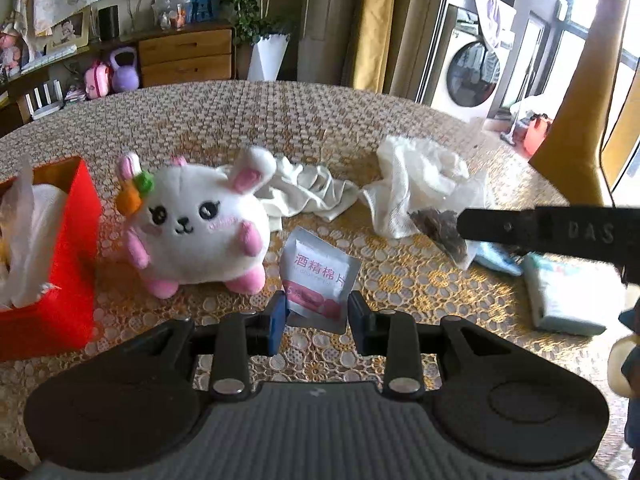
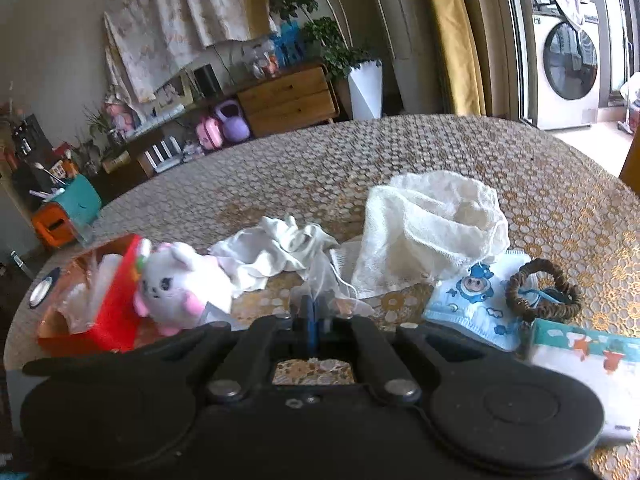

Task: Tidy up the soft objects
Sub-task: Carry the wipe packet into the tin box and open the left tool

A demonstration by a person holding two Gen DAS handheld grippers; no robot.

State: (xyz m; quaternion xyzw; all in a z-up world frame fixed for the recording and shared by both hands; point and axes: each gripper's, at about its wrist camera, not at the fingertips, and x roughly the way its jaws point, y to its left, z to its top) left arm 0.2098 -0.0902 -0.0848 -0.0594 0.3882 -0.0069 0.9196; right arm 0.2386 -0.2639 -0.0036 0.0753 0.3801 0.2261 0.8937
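Lace-covered surface [image 1: 360,120] carries a white plush rabbit [image 1: 200,224] beside the red box [image 1: 76,240]. Left fingers [image 1: 316,316] pinch a wipe sachet [image 1: 316,276]; right fingers [image 2: 313,322], pressed together, nip a mesh teabag [image 2: 320,280].

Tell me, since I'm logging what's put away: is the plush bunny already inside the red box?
No. The plush bunny sits on the tablecloth beside the red box, which holds only crumpled white wrapping.
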